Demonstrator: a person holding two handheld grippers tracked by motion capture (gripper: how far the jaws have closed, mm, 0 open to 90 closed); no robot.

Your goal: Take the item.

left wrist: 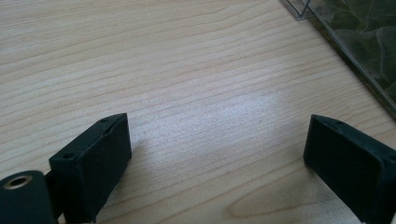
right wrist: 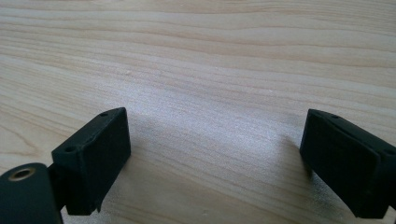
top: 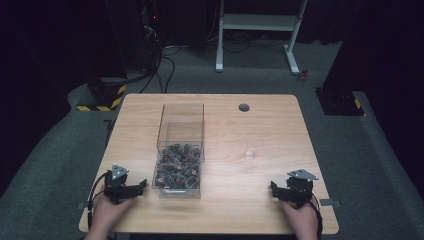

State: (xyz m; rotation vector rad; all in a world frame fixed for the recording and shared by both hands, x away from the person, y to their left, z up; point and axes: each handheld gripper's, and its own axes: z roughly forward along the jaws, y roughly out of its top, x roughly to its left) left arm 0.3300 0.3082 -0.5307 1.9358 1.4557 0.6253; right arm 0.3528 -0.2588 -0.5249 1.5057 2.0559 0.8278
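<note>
Clear plastic box (top: 180, 150) of small dark parts sits mid-surface (top: 260, 125), just beside the left gripper (top: 137, 187); the right gripper (top: 276, 190) rests well apart. Both jaws gape wide, empty. A careless reach could knock the light box over.

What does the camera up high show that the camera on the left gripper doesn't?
The high view alone takes in the whole table, the full clear box with its dark pieces, both hands, the right gripper and the floor beyond. The left gripper view alone gives a close look at the left gripper, its two black fingers spread wide over bare wood. Both share the wooden tabletop and the box's wall.
</note>
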